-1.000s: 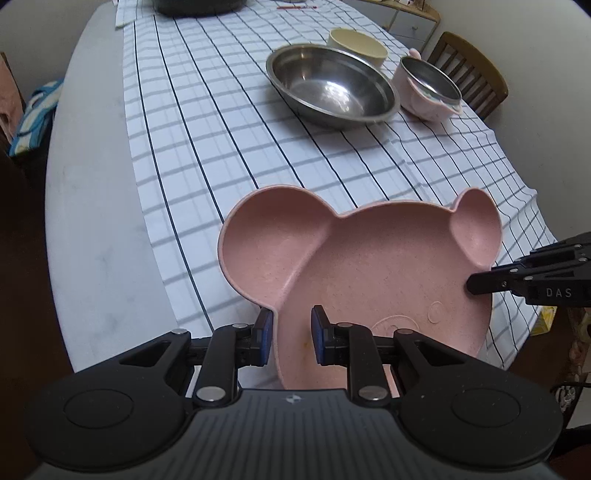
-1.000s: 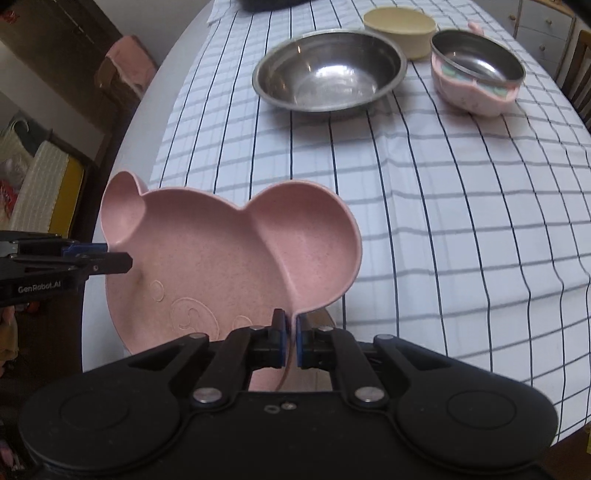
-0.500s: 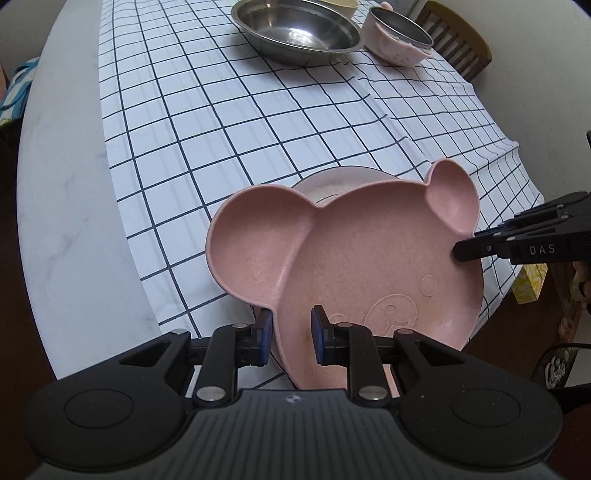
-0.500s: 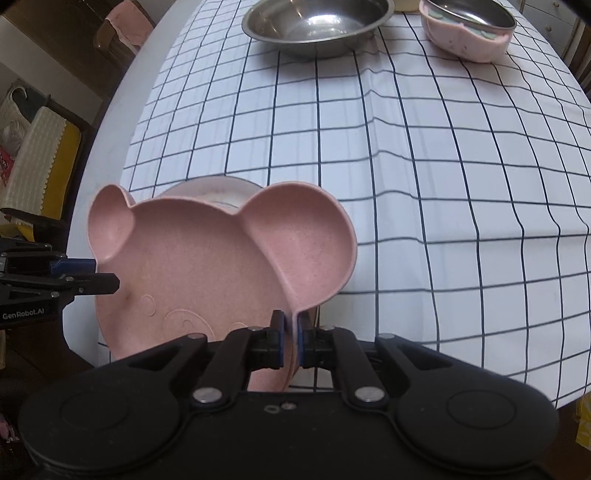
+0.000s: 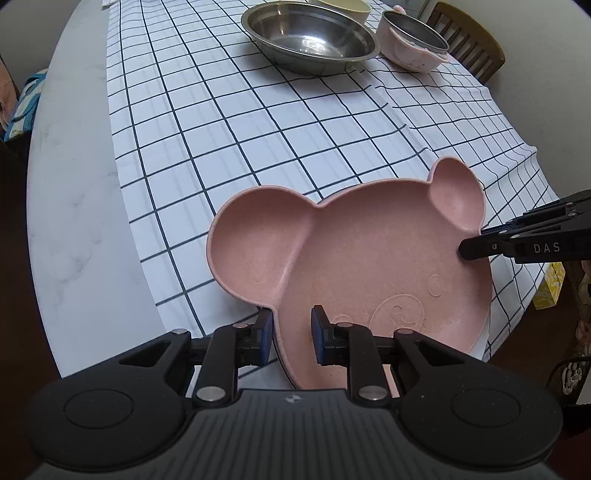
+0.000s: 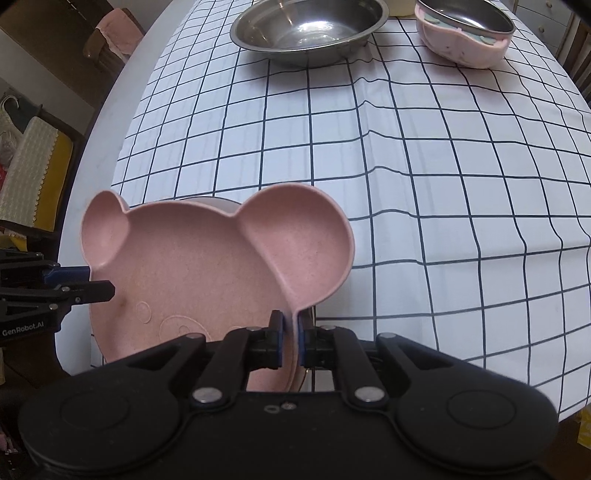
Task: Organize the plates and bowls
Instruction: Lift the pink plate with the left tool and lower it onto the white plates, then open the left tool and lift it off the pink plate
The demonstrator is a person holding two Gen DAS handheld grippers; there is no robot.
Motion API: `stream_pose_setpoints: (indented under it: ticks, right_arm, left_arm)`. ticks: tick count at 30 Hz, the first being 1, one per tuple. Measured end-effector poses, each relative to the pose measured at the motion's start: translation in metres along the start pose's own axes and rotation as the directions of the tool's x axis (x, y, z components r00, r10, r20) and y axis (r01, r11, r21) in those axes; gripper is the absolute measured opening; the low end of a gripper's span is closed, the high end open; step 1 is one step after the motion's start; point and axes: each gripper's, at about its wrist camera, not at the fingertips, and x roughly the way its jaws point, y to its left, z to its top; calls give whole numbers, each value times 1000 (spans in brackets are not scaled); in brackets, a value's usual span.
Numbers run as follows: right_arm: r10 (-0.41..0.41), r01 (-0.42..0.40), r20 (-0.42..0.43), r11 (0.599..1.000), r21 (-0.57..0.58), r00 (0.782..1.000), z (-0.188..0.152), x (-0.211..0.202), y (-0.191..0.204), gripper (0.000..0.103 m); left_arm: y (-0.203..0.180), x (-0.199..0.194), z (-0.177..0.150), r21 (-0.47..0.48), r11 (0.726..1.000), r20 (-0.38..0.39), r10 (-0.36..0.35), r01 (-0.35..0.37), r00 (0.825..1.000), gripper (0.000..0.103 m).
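Both grippers on the pink bear-shaped plate (image 5: 369,258) w/ three compartments. Left gripper (image 5: 291,338) straddles the rim at the notch by the big ear; jaws fairly narrow, the outer pad against the rim, the inner one looks a bit off it, so a loose hold I'd say. Right gripper (image 6: 291,338) has jaws nearly shut, pinching the thin rim on the opposite side.

Vs a sec ago: plate has come down and toward the near edge of the bench (image 5: 77,206). It now sits low over the checked cloth (image 5: 258,122), over a paler plate (image 6: 218,202) whose rim peeks out behind it. Earlier it hung higher, and that second plate wasn't in view.

Meaning: stacking step nearly done, I think; letting go is what's left. Steel bowl (image 5: 310,35), cream bowl (image 5: 347,5) and pink bowl w/ steel liner (image 5: 413,46) at the far end, well apart, look not yet sorted.
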Motion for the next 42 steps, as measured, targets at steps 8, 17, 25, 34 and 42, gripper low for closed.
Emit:
stream_pose_setpoints:
  ticks: [8,17,25,34,42]
  right_arm:
    - [-3,3,13,1000,16,1000,5,0,-1,12]
    - [-44,44,40,999,22,998,1,-9,-2,29]
    - [-51,48,76,998,37,996,0,-24,-3,34]
    - [-70,66,182,997,28,981,0,-54,5,51]
    - [-91,75,267,995,71,959,6,-78,1,64]
  left_arm:
    - [-1,5,1,2,1000,-9,15,-15,1000,21]
    - [-2,-2,2,13,1000,13,21,-22,1000,21]
    - [-7,-22,3,22,1000,75,7,-9,997,21]
    - [-24,-53,20,71,997,176,-21,8,984,21]
    - [-38,-70,47,84,996,277,-28,5,960,51]
